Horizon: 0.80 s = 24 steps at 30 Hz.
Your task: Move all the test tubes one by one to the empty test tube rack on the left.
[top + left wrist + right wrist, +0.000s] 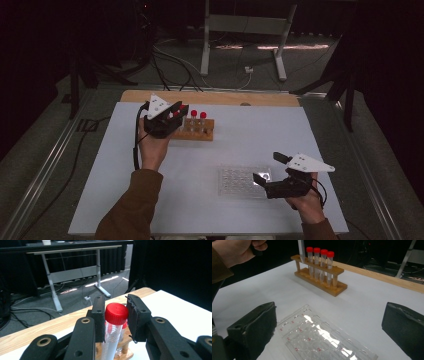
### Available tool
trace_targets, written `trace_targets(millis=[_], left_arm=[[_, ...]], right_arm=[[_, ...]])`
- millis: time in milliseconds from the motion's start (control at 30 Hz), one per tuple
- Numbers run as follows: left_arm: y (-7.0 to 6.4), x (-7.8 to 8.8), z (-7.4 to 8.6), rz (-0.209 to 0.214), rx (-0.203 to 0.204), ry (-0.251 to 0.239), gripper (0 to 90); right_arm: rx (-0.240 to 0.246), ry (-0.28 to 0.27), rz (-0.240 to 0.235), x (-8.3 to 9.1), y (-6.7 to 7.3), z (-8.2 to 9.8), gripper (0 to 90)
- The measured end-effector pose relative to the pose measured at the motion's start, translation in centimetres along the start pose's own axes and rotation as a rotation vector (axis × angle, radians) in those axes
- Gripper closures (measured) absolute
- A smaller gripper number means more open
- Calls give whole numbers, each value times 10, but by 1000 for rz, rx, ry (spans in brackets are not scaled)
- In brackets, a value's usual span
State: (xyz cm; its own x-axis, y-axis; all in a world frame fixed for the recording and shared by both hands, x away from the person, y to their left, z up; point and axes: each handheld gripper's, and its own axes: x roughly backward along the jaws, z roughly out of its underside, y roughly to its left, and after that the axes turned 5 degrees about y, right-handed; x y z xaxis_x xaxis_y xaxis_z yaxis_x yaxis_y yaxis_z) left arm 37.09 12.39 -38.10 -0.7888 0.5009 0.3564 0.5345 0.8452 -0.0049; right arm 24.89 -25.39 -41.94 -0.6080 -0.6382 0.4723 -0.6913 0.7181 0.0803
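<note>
A wooden rack [200, 134] [322, 285] with several red-capped clear tubes stands at the table's back middle. My left gripper [176, 113] [116, 312] is at the rack's left end, shut on a red-capped tube [115, 315] just below and around its cap. The tube's lower end reaches down to the rack, and another cap shows behind it. A clear well plate [240, 181] [319, 337] lies flat at the front right. My right gripper [271, 168] [329, 322] hovers at the plate's right edge, open, with nothing between its pads.
The white table top [150, 200] has a wooden strip [210, 97] along its far edge. Beyond it are a metal table frame [240, 30] and cables on the floor. The person's left hand [234, 250] is near the rack's left end.
</note>
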Motion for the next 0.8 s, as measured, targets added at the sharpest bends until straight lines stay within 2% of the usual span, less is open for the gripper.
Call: trace_targets(millis=[400, 800], left_arm=[[13, -1, -3, -67, 8, 4, 708], [19, -5, -5, -100, 28, -1, 708]], right_arm=[[2, -1, -2, 0, 0, 0, 0], [-1, -5, -1, 1, 0, 0, 0]])
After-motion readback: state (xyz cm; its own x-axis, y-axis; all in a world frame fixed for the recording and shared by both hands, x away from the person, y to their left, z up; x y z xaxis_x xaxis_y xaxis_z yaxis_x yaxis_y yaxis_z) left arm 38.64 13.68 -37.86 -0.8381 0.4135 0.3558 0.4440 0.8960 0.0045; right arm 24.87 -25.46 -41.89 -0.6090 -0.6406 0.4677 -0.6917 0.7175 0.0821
